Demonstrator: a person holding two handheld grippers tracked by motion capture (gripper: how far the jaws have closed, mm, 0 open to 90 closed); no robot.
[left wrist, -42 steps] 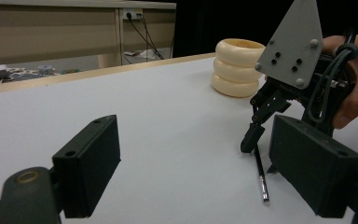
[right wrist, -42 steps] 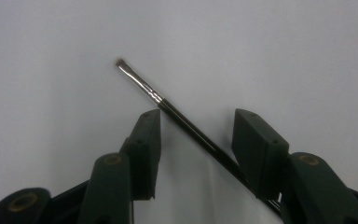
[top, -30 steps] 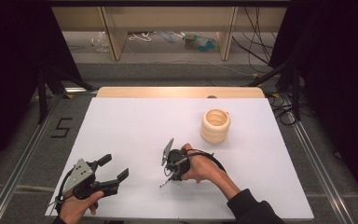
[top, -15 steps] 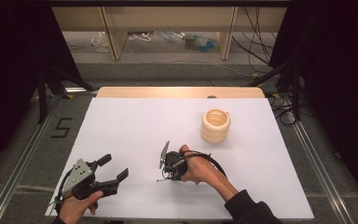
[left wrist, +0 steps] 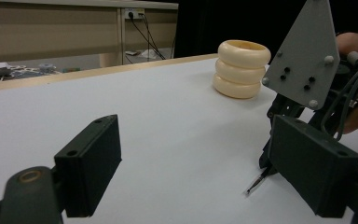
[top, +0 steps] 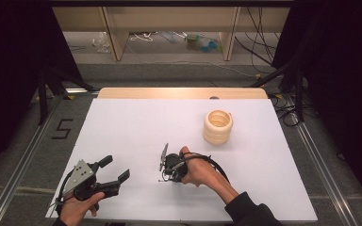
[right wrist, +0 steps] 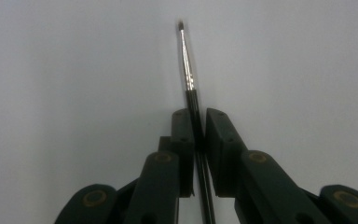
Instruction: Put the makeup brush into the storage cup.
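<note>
Paintbrush (right wrist: 192, 100) is what I've got, pinched between my right gripper's (right wrist: 195, 122) jaws, which are closed flat on its thin black handle just behind the metal collar. The bristle tip points ahead and down toward the white table (top: 136, 122), and from the left gripper view the tip (left wrist: 256, 183) sits at or just above the surface; I can't tell whether it touches. In the high view my right hand (top: 199, 170) is near the middle of the table, toward my edge of it.

My read on handling: it looks very light and stiff along its length, but so slender that it could roll or swivel between flat jaws. The smooth handle looks slippery, so I'd grip firmly but not hard. The bristles are the delicate part; pressing them into the table would likely splay them. The handle, right where I have it, looks like the place to hold.

My left gripper (top: 107, 173) waits near the left corner, jaws spread wide and gripping nothing. A stack of cream rings (top: 218, 126) stands upright further back on the right, well apart from both grippers.
</note>
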